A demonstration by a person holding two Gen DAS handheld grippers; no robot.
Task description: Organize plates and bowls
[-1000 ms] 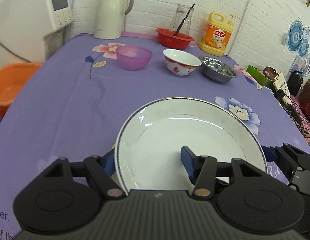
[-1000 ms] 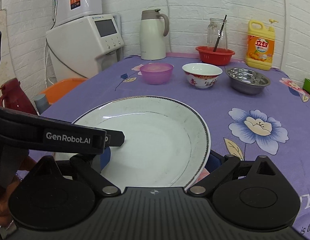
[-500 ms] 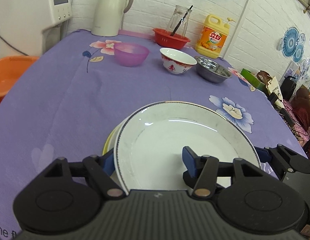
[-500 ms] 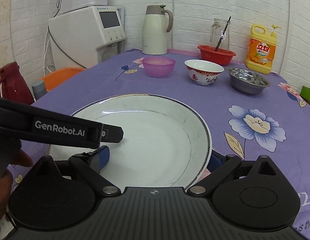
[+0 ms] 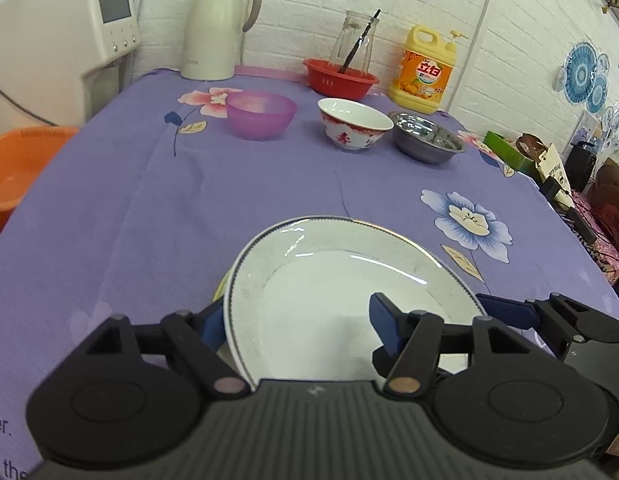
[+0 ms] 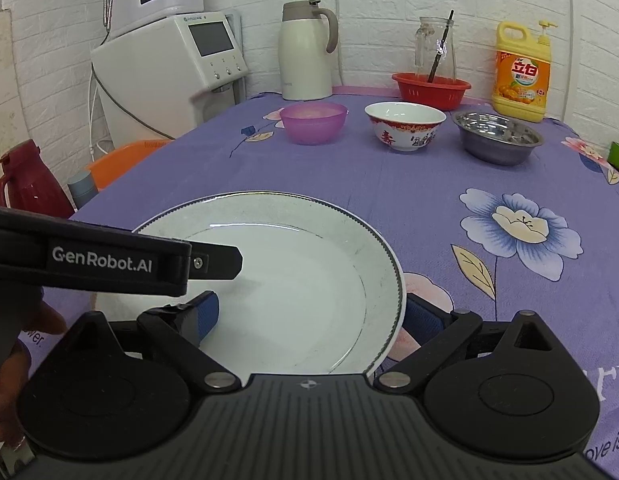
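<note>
A large white plate (image 5: 333, 292) with a dark rim lies near the table's front edge, on top of a yellowish plate whose edge (image 5: 222, 285) peeks out at its left. My left gripper (image 5: 297, 320) straddles the white plate's left rim, one finger outside, one over the plate's inside. My right gripper (image 6: 309, 312) straddles its right rim (image 6: 393, 276) the same way. Whether the fingers press the plate is not clear. A purple bowl (image 5: 261, 114), a white-and-red bowl (image 5: 354, 123) and a steel bowl (image 5: 427, 142) stand in a row at the back.
Behind the bowls stand a cream thermos jug (image 5: 217, 26), a red basket (image 5: 340, 80) with a glass jar, and a yellow detergent bottle (image 5: 425, 70). A white appliance (image 6: 177, 68) and an orange basin (image 5: 13, 164) stand left of the purple tablecloth (image 5: 169, 216).
Both grippers and the white plate have drawn back toward the table's front edge. A yellowish plate's edge has come into view under the white plate's left side.
</note>
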